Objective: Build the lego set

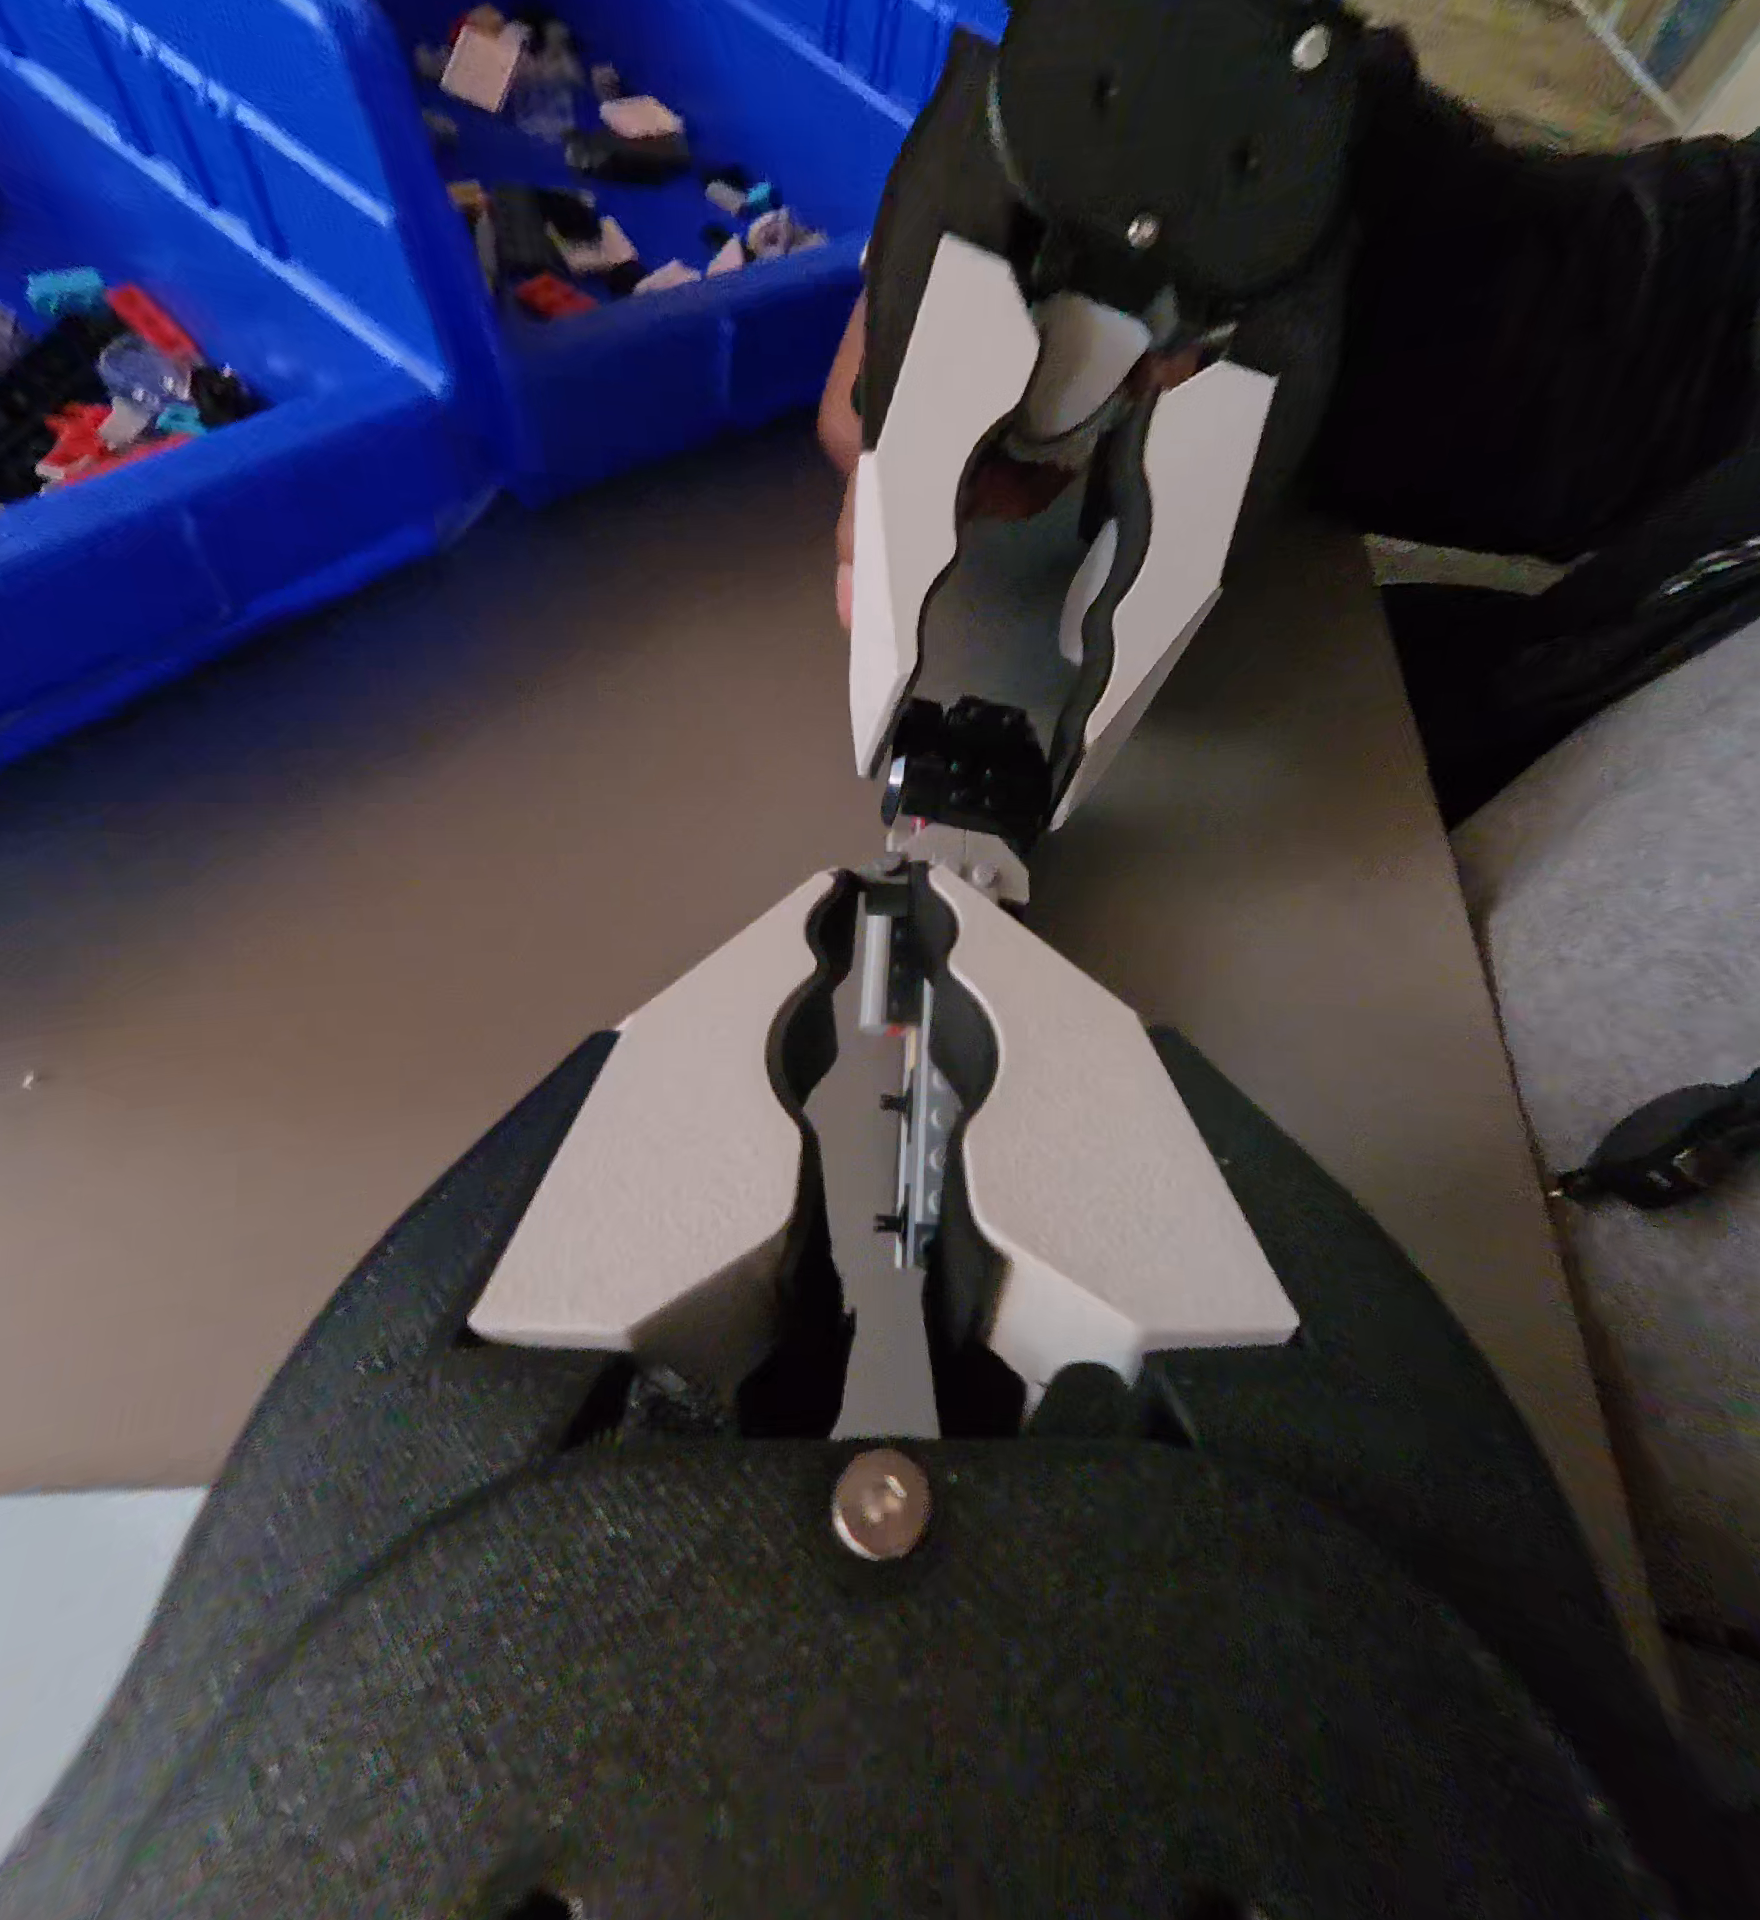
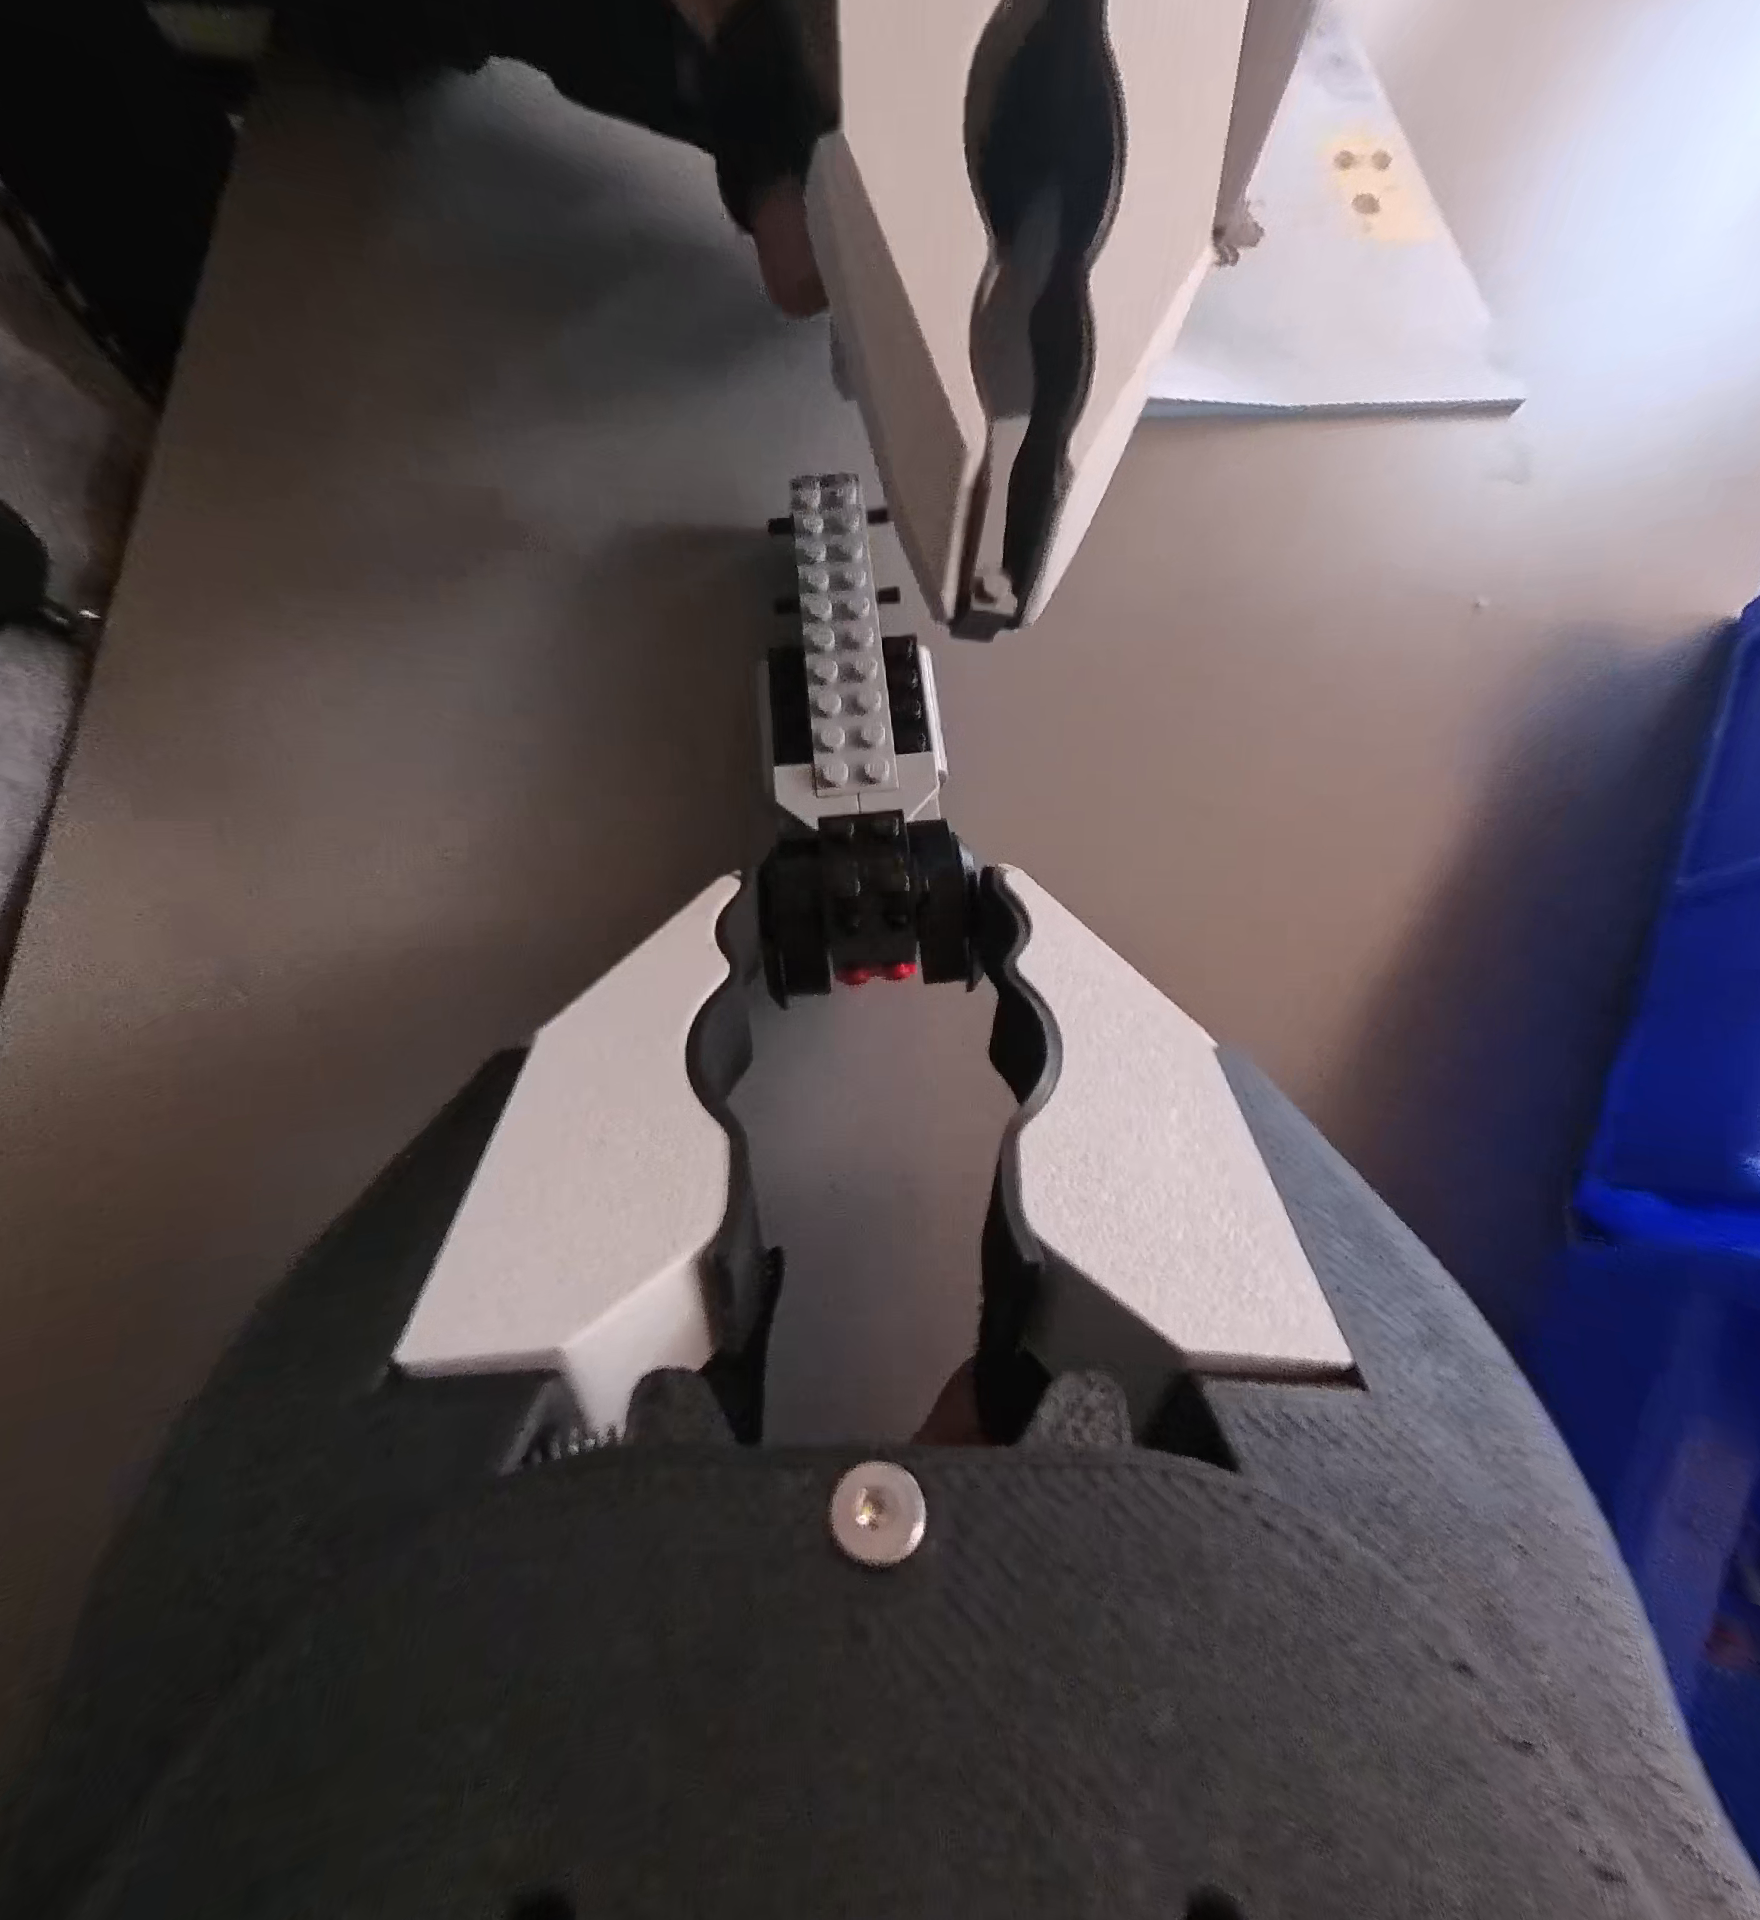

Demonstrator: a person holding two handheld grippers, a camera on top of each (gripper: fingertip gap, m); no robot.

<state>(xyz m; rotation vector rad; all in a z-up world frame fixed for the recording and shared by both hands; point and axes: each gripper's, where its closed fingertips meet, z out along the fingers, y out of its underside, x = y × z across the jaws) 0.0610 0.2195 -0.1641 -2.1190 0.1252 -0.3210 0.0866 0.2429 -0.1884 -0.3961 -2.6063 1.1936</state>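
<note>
between both tongs, above the brown tabletop (image 1: 440, 987), hangs the long grey studded lego build with black wheeled end (image 2: 840, 665); right tongs (image 2: 871, 914) pinch its black end, left tongs (image 1: 891, 883) pinch the side.

No writing is legible anywhere (the white sheet (image 2: 1375, 260) is too blurred).

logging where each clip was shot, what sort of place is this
Probably a living room or home hobby corner, not a workshop: a low brown table stands against a grey sofa, with blue bins of loose bricks on it. Both tongs hold a half-built lego model.
</note>
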